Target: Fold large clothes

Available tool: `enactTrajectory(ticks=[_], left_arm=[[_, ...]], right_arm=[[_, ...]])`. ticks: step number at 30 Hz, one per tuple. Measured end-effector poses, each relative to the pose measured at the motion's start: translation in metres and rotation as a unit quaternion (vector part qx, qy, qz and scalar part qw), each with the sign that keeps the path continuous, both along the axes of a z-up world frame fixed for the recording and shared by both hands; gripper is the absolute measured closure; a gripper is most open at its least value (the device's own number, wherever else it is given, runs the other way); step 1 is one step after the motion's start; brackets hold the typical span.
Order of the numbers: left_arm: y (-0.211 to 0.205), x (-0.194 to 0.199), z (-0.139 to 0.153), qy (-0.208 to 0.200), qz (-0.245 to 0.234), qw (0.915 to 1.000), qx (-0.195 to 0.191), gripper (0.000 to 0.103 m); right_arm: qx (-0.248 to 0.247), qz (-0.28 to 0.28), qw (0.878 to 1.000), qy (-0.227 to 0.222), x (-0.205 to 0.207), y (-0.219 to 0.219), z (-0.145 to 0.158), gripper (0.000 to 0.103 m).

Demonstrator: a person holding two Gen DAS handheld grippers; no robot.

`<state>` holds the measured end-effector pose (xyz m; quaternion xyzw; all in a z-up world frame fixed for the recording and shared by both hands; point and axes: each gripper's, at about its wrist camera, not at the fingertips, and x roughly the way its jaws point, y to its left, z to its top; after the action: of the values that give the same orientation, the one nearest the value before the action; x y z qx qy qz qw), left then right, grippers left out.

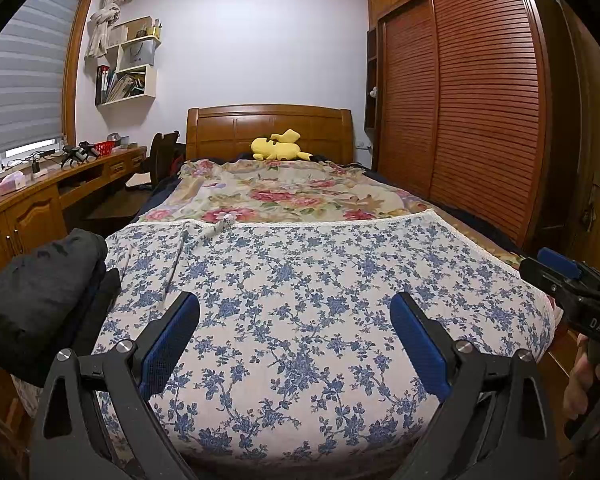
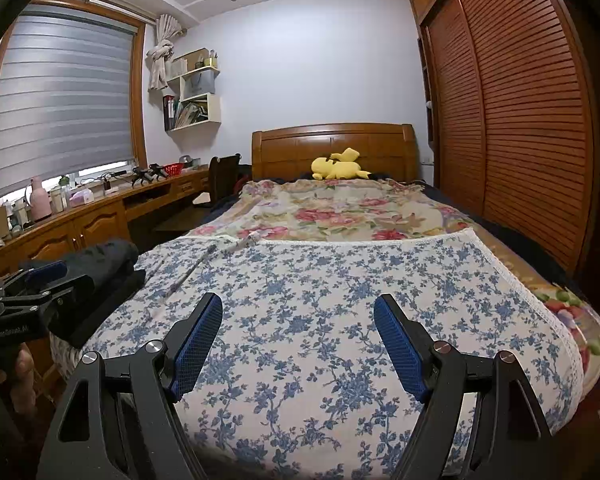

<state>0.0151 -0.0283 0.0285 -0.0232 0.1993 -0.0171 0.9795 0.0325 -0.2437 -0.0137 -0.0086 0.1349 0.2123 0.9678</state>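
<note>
A large white garment with a blue flower print (image 1: 300,300) lies spread flat over the foot of the bed; it also fills the right wrist view (image 2: 320,312). Its lace-trimmed edge runs across the far side. My left gripper (image 1: 294,312) is open and empty, hovering above the near part of the garment. My right gripper (image 2: 298,316) is open and empty too, above the same cloth. The right gripper also shows at the right edge of the left wrist view (image 1: 572,284); the left gripper shows at the left edge of the right wrist view (image 2: 40,284).
A pile of dark folded clothes (image 1: 40,288) lies at the bed's left edge. A floral bedcover (image 1: 284,192) and a yellow plush toy (image 1: 280,146) lie further up the bed. A wooden desk (image 1: 60,192) runs along the left; a slatted wardrobe (image 1: 480,112) stands on the right.
</note>
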Motion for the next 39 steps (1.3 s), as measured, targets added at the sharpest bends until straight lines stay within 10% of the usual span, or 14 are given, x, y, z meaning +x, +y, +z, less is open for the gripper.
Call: enactTrajectory(ticks=[39], left_arm=[[-0.0020,-0.0060,-0.0048,0.000,-0.007,1.0000,0.003,0.007]], right_arm=[[-0.003,0.004,1.000,0.001,-0.0016,0.0010,-0.0012,0.023]])
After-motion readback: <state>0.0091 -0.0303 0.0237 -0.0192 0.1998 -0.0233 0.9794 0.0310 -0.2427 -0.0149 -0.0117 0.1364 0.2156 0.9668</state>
